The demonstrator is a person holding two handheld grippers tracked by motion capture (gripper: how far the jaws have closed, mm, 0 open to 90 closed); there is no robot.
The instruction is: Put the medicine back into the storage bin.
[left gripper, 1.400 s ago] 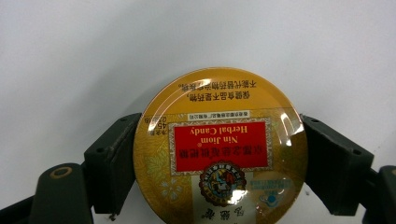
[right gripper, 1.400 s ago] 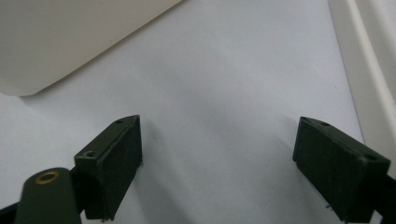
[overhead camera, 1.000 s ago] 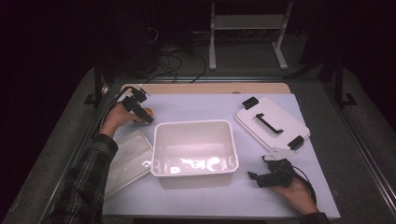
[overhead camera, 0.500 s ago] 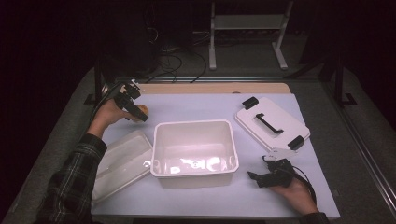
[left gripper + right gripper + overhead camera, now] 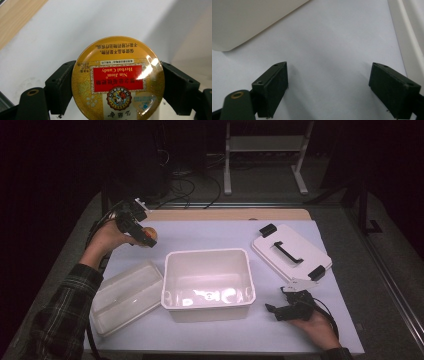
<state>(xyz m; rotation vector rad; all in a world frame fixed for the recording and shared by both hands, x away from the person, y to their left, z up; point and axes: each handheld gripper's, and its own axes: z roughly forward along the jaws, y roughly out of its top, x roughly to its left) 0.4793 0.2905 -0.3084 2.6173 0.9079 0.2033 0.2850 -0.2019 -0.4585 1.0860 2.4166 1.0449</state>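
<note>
**Round tin held by its rim, bin not yet reached**

Your left gripper (image 5: 145,236) is clenched on the Nin Jiom herbal candy tin (image 5: 118,79), one pad on each side of its curved edge. The tin is off the table, at the far left, with the open white bin (image 5: 206,256) just to its right. The grip is the weak point: flat pads meet a smooth round metal wall along narrow lines, so a quick swing or a tilt of your wrist could let the tin pivot or squirt out. If it drops here, it probably lands on the sheet and rolls, perhaps towards the translucent tray (image 5: 127,295) at near left. Carry it too low and it could clip the bin's far-left rim.

Your right gripper (image 5: 284,307) rests at near right with its jaws wide apart and nothing between them, close to the bin's corner; a careless move could nudge the bin.

The table wears a pale, smooth sheet (image 5: 210,232) with a wooden strip (image 5: 225,214) along the far edge. A white lid with black handle and clips (image 5: 291,252) lies at far right. The room beyond is dark, with cables and a white stand's legs (image 5: 262,157) on the floor.
</note>
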